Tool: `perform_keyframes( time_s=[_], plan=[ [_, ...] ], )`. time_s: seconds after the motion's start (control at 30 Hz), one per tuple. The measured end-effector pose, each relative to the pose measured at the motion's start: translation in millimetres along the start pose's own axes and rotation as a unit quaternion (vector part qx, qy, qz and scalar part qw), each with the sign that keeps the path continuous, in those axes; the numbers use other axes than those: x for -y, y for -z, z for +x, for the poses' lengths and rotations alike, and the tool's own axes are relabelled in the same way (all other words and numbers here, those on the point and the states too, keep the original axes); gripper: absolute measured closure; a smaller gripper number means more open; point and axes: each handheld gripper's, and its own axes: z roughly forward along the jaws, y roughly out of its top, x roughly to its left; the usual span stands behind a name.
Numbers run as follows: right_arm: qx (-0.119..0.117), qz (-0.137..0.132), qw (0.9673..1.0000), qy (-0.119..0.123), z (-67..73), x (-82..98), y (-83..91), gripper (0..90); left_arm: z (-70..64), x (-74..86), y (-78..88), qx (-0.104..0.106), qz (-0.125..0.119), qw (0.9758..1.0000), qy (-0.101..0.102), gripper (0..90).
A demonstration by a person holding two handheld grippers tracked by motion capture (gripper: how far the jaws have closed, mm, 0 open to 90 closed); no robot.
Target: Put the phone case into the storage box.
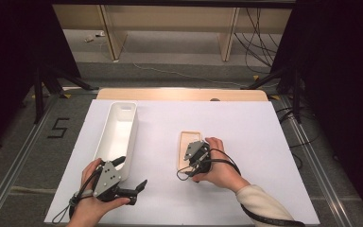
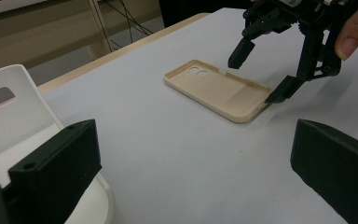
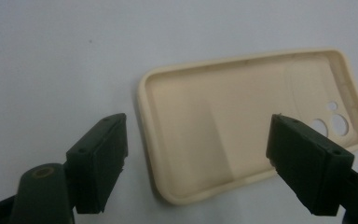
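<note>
A beige phone case [image 1: 186, 141] lies open side up on the white table sheet [image 1: 255, 132], right of centre. My right gripper [image 1: 196, 155] hovers over its near end, tilted down. In the right gripper view the gripper [image 3: 198, 158] is open, one jaw outside the case's [image 3: 242, 121] long edge, the other over its inside near the camera holes. The left gripper view shows this right gripper [image 2: 258, 74] from the side, one fingertip touching or just above the case [image 2: 214, 88] corner. My left gripper [image 1: 139, 191] rests open near the front edge, empty.
A long white bin [image 1: 118, 130] stands empty at the left, just beyond my left hand; its rim [image 2: 9, 112] shows beside the left jaw. Past the wooden table edge [image 1: 179, 93] lie the floor, cables and stand legs.
</note>
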Motion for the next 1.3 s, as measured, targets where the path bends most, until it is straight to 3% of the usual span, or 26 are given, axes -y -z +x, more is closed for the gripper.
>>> perform_keyframes(
  time_s=[1.3],
  plan=[
    [-0.007,0.04,0.9989,0.022,-4.7,-6.5,-16.2,24.2,-0.6,0.2,0.1,0.002,0.0,1.0,0.001,1.0]
  ],
)
